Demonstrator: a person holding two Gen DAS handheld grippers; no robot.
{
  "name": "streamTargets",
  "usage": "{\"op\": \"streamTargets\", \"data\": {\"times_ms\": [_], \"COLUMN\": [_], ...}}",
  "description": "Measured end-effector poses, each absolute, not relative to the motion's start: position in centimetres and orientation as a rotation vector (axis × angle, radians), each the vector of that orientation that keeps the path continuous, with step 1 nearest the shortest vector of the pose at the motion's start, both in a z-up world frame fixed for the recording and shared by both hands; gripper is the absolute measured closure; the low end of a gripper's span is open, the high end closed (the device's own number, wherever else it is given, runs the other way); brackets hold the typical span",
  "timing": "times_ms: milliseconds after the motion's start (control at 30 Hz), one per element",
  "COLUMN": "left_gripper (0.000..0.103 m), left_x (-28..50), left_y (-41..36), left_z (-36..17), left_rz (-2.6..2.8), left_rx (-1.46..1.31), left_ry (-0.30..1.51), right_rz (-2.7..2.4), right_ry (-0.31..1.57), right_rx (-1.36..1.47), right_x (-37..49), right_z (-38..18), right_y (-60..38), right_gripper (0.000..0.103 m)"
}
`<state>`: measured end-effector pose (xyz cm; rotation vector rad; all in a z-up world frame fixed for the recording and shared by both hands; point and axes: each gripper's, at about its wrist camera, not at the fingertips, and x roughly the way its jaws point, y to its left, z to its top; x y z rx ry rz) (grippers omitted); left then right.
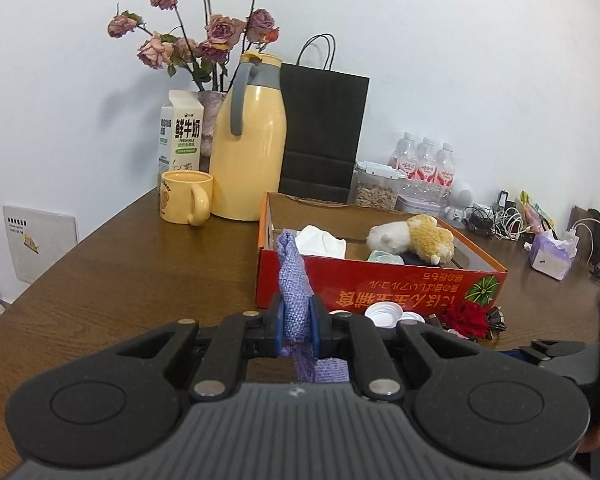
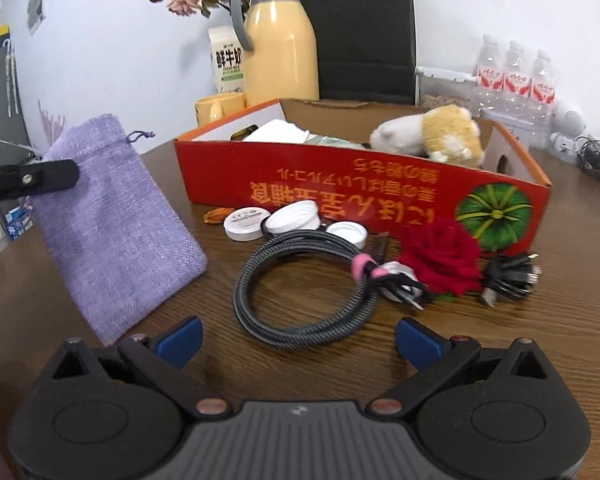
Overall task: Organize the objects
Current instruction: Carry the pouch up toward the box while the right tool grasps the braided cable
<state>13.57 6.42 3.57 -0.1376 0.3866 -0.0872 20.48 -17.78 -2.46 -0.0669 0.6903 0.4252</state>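
Presently, the left gripper (image 1: 299,325) is clamped tight on the purple drawstring pouch (image 1: 294,280), its blue pads pressing the fabric from both sides with cloth showing above and below the jaws. In the right wrist view the same pouch (image 2: 112,220) hangs from the left gripper's black finger at the frame's left edge, its lower corner near or on the wooden table (image 2: 100,360); contact there cannot be confirmed. The right gripper (image 2: 298,340) stands wide open above the table, holding nothing and touching nothing, its blue pads well apart. Just ahead of it lies a coiled braided cable (image 2: 300,292) bound with a pink tie. Beyond the cable, three white round lids (image 2: 292,220) sit beside the front wall of the red cardboard box (image 2: 340,188). A red fabric rose (image 2: 440,260) lies against the box's front, with a bundle of black cables (image 2: 508,276) just beside it. Inside the box rest a white-and-tan plush toy (image 2: 436,136) and a white tissue (image 2: 280,130). Behind the box stand a yellow thermos jug (image 1: 248,140), a yellow mug (image 1: 186,196) and a milk carton (image 1: 180,132).
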Motion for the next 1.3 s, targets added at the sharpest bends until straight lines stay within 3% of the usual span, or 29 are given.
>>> {"op": "streamTargets", "data": {"times_ms": [233,400,1300], "left_gripper": [0.09,0.09,0.09], "left_x": [13.8,13.8,12.7], "left_y": [8.4,9.2,6.6], "left_z": [2.3,1.8,4.9], "left_rz": [-0.069,-0.077,-0.13], "left_rx": [-0.185,-0.199,-0.167], "left_ry": [0.417,0.429,0.357], "right_rz": [0.368,0.327,0.407], "right_ry": [0.701,0.685,0.543], "right_rx": [-0.051,-0.05,-0.041], "right_x": [21.5,21.8,18.4], "right_z": [-2.4,-2.4,-0.4], "right_y": [-16.6,-16.5,-17.8], "right_gripper": [0.002,0.016,0.021]}}
